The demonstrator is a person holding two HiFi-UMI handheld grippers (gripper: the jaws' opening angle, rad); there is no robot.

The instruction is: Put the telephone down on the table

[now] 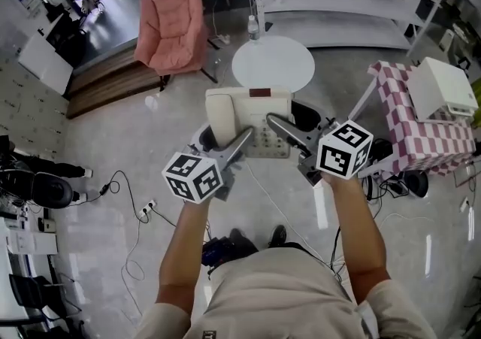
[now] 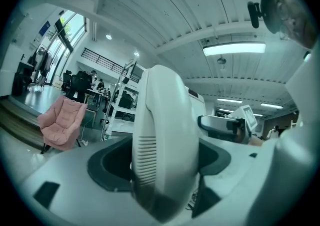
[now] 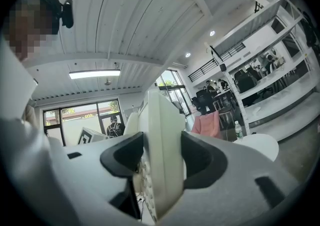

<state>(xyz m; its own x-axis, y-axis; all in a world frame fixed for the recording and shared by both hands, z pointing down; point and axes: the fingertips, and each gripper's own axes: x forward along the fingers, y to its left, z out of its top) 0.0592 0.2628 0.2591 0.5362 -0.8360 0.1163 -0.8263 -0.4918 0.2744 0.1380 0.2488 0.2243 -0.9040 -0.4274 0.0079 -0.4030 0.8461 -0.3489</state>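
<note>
Hanging in the air between the two grippers, a cream plastic desk telephone (image 1: 252, 116) is well clear of any surface, with pale floor below it and a round white table (image 1: 273, 67) just beyond its far end in the head view. Its long axis runs away from the person. The end with a dark reddish label points toward the round table, and the keypad end points back at the person. Its face is turned upward. A cream handset (image 1: 220, 121) lies in its cradle along the telephone's left side, parallel to that long axis.

The left gripper (image 1: 242, 140) comes in from the near left. In its own view the jaws are closed onto the handset side of the telephone, and the rounded shell with its slotted grille fills the gap between them. The right gripper (image 1: 279, 125) comes in from the near right, its jaws clamped on the thin right edge, where rows of keys show beside the inner jaw.

A clear plastic bottle (image 1: 253, 28) stands upright at the far rim of the round table; what it holds cannot be made out. A pink upholstered armchair (image 1: 171, 28) sits to the left of the table. At the right, a white box (image 1: 440, 88) rests on a pink-and-white checked cloth (image 1: 409, 123).
</note>
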